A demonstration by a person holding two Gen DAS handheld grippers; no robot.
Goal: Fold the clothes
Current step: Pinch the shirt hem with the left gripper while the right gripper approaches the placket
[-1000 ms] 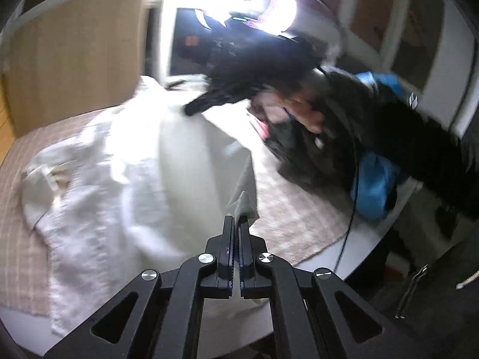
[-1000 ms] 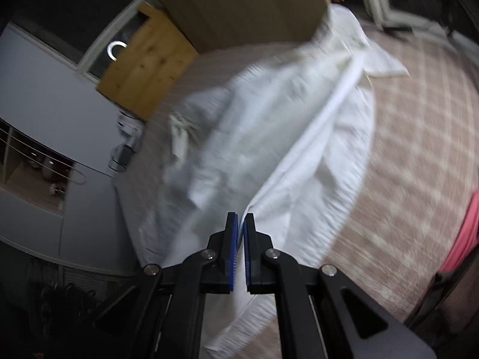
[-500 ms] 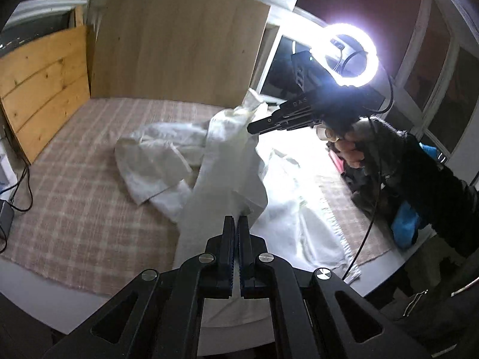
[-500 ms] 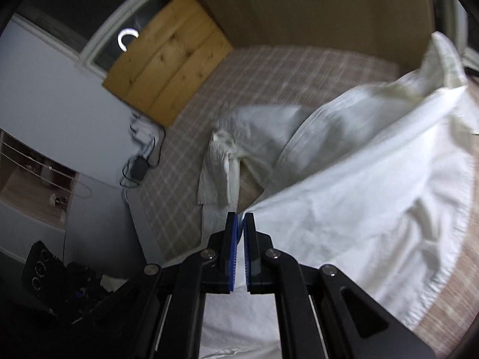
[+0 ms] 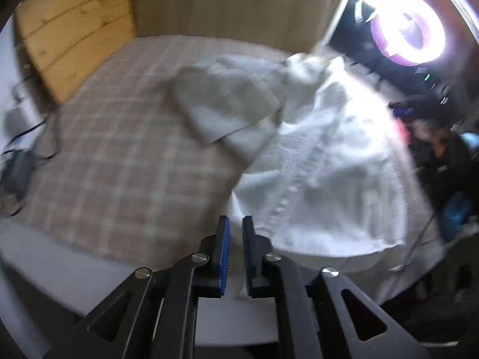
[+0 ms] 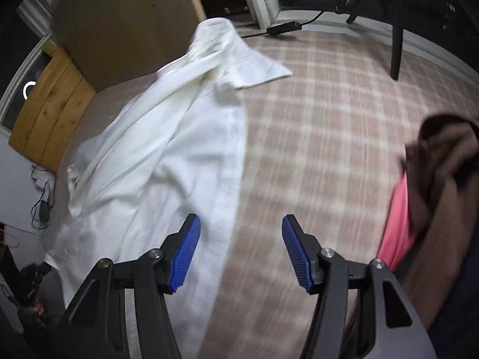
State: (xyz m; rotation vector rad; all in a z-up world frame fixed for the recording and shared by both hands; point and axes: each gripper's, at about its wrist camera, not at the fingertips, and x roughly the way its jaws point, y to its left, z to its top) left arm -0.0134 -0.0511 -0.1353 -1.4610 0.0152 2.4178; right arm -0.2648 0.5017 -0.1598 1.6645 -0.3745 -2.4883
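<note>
Now that both grippers have let go of the white shirt [image 6: 167,155], it lies spread lengthwise on the checked cloth [image 6: 329,137] that covers the table, whereas half a second ago both sets of fingers were pinched on its fabric and held it draped in the air. The right gripper [image 6: 241,251] has its jaws opening wide; nothing is between the blue pads [image 6: 185,248], and the shirt's straight front edge runs on the cloth just below the left pad. The left gripper [image 5: 235,254] is beginning to part, with a narrow slit between its fingers; a pale strip shows in that slit, but blur hides whether it is fabric or the table edge, and the pads do not appear to press on it. From the left wrist view, the shirt [image 5: 314,161] shows one sleeve [image 5: 227,110] doubled over near the collar end. A brown and pink garment heap [image 6: 431,197] waits at the right. Judged from this lay, the spreading step is done and the first fold has not yet begun; the doubled sleeve will probably need straightening first.
</note>
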